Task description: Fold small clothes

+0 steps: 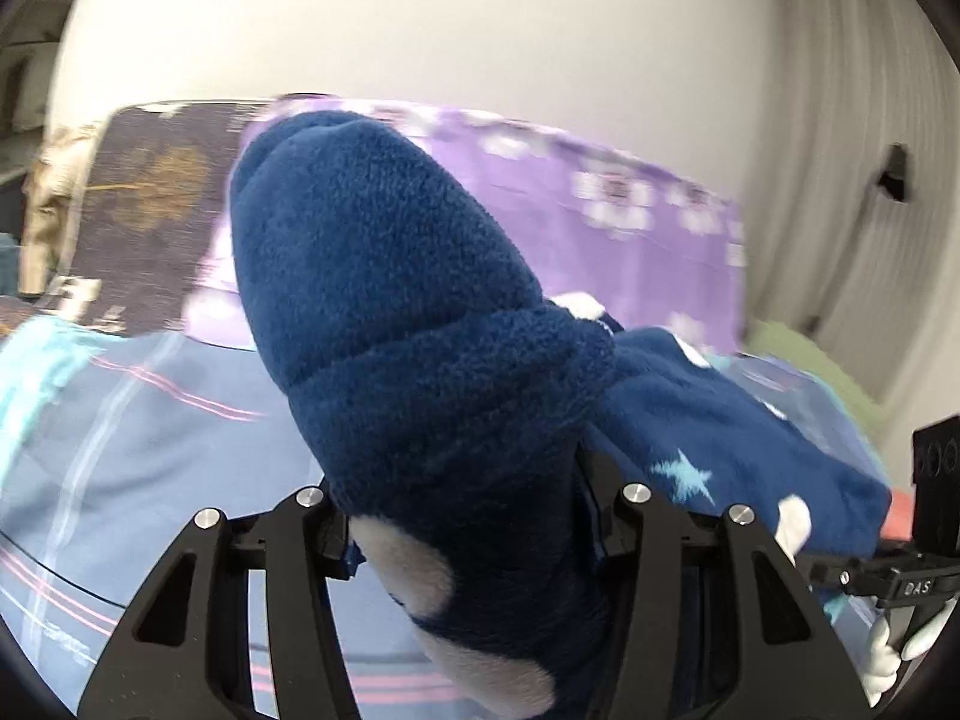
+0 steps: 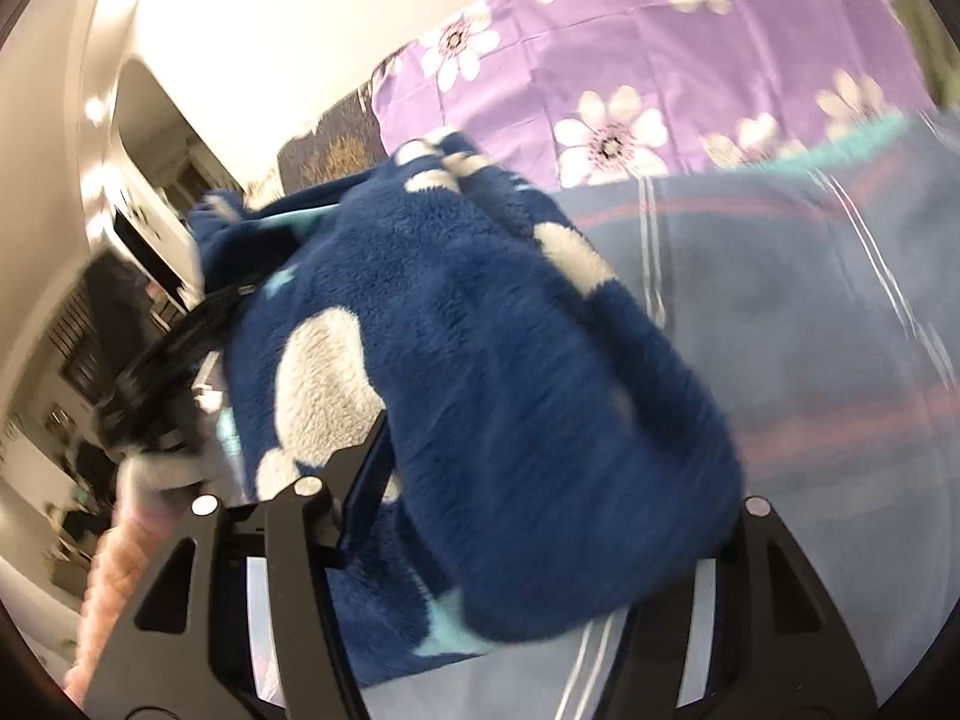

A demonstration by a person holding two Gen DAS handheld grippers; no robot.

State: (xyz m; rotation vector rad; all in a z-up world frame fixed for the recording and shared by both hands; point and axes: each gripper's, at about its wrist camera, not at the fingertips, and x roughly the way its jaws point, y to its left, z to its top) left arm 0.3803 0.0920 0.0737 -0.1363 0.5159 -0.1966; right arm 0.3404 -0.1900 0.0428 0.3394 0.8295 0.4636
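While both tools grip — fleece garment (image 1: 420,324) hangs bunched.

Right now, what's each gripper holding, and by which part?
Both grip the blue fleece garment: left gripper near a cuffed sleeve or leg end, right gripper on a bunched part, unclear which.

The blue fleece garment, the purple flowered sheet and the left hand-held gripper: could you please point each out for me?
blue fleece garment (image 1: 384,276): left wrist view, on its plain rounded upper part.
purple flowered sheet (image 2: 690,48): right wrist view, on plain purple between flowers.
left hand-held gripper (image 1: 474,516): left wrist view, midway between its fingers, which clamp the fleece.
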